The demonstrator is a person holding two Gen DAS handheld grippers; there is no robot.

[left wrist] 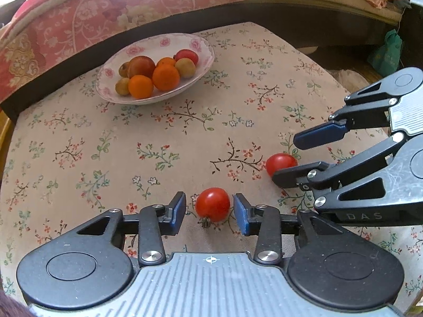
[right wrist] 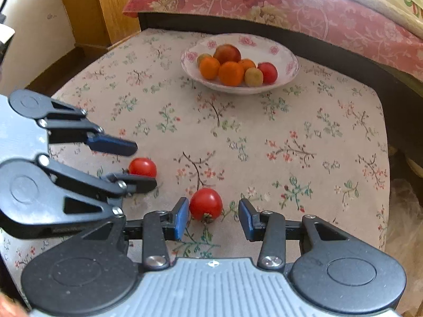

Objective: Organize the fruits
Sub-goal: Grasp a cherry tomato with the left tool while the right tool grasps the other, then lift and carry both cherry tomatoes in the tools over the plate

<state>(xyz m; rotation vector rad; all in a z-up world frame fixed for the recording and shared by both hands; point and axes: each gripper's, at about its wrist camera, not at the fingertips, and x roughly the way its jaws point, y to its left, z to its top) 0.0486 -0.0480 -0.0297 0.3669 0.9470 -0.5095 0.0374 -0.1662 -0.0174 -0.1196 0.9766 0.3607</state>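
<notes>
On floral cloth, both grippers' fingers spread around glossy round tomatoes.

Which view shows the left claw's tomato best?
The left wrist view: the tomato sits centred between the left claw pads, stem visible, gaps either side. The right wrist view shows the same tomato smaller, partly hidden by the claw's lower finger.

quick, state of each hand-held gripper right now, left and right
Left hand-held gripper: open, pads either side of a tomato, not pressing on it.
Right hand-held gripper: open, one pad beside the other tomato, not gripping.
</notes>
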